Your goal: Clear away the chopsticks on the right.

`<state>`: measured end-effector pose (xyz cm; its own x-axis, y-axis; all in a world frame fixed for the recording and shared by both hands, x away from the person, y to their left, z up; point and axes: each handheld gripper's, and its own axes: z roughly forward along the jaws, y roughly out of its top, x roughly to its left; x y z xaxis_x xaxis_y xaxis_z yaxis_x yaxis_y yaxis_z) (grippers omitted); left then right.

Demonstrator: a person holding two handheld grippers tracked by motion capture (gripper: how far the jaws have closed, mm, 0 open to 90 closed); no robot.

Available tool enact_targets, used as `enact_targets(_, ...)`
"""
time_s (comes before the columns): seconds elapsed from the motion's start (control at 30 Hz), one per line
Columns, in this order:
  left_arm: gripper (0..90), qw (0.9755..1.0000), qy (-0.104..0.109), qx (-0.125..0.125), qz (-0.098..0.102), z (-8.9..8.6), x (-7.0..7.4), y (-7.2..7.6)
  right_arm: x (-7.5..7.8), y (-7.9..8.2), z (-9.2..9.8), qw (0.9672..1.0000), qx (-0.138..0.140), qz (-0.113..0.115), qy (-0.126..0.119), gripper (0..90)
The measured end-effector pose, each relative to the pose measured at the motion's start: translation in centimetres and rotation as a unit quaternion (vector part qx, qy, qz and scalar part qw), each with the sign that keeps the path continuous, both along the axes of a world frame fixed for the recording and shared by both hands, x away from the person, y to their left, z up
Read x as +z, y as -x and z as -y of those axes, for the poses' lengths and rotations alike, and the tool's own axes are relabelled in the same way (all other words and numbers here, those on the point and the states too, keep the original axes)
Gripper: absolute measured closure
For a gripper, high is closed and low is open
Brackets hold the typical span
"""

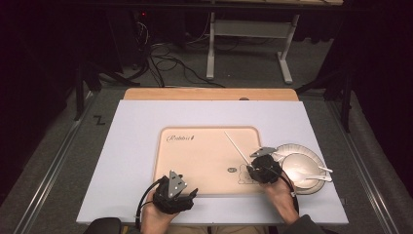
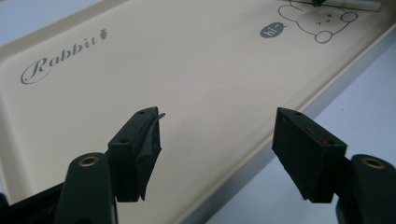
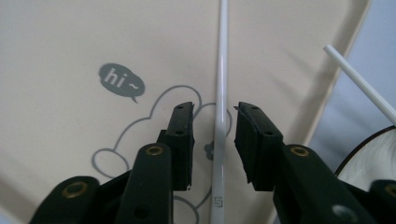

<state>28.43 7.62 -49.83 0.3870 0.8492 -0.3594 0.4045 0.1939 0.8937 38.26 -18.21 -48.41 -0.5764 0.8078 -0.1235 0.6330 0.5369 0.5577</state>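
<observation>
A beige tray (image 1: 199, 156) printed with "Rabbit" and a bunny drawing lies on the white mat. A thin white chopstick (image 1: 236, 145) lies slanted across the tray's right part. In the right gripper view the chopstick (image 3: 221, 70) runs straight between the jaws of my right gripper (image 3: 214, 116), which stand open with a small gap on each side of it. My right gripper (image 1: 253, 168) sits at the tray's right front corner. My left gripper (image 2: 217, 123) is open and holds nothing, hovering over the tray's (image 2: 187, 70) front edge; the high view shows it (image 1: 191, 194) at the front left.
Right of the tray a round plate (image 1: 314, 155) carries a white bowl (image 1: 297, 165), a white spoon (image 1: 319, 178) and a second chopstick (image 1: 324, 168). That chopstick (image 3: 359, 81) lies just past the tray's rim. The mat (image 1: 131, 146) covers a wooden table.
</observation>
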Motion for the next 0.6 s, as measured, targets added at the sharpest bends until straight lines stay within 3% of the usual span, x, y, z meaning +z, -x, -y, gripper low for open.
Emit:
enact_targets(0.23,32.6,0.9999,-0.006,-0.008,-0.003,0.3,-0.1,-0.3,0.8,0.7,0.8,0.9992,0.01,0.004,-0.039,62.6)
enact_targets(0.6,32.6,0.9994,-0.005,-0.034,-0.003,1.2,-0.1,-0.9,1.1,1.8,1.8,0.9974,0.023,0.013,-0.068,58.3)
